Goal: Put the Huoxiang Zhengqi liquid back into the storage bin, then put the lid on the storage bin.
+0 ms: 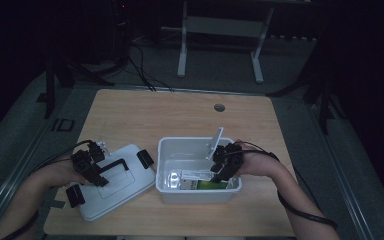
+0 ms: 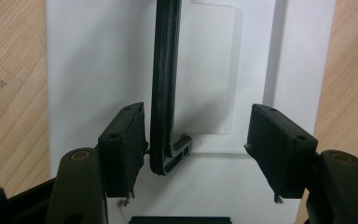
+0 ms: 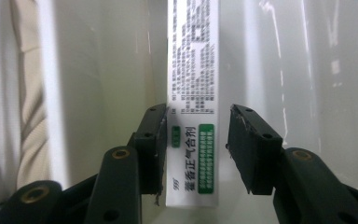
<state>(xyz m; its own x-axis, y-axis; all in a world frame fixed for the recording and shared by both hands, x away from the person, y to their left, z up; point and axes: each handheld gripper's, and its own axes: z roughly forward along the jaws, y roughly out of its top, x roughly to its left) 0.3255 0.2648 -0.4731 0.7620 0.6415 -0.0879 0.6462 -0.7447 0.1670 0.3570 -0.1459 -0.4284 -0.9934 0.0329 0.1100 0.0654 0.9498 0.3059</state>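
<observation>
Carton [image 3: 193, 107]: slim white box with dense black print and a green label panel with white characters near the end nearest the camera; edges crisp, looks rigid and light. It lies flat on the floor of the white bin [image 1: 166, 150], along the front wall, beside something shiny that I cannot identify. Right gripper [image 1: 219, 172] reaches down into the bin and straddles the carton lengthwise; in the right gripper view the left pad sits at or very near the carton's edge while the right pad stands clear with a visible gap, so jaws are parted and nothing is clamped. My reading: this is either the release after setting the carton down or the approach to a pick; the frames do not decide. Bin sits right of centre on the wooden table [image 1: 180, 110]. Its lid [image 1: 115, 187] lies flat on the table just left of the bin, presumably set aside to give access. Left gripper [image 1: 100, 172] rests over the lid, jaws well apart, with the lid's thin black handle bar [image 2: 165, 88] between them, close against the left pad, right pad clear: a parked or steadying pose, no grip.
</observation>
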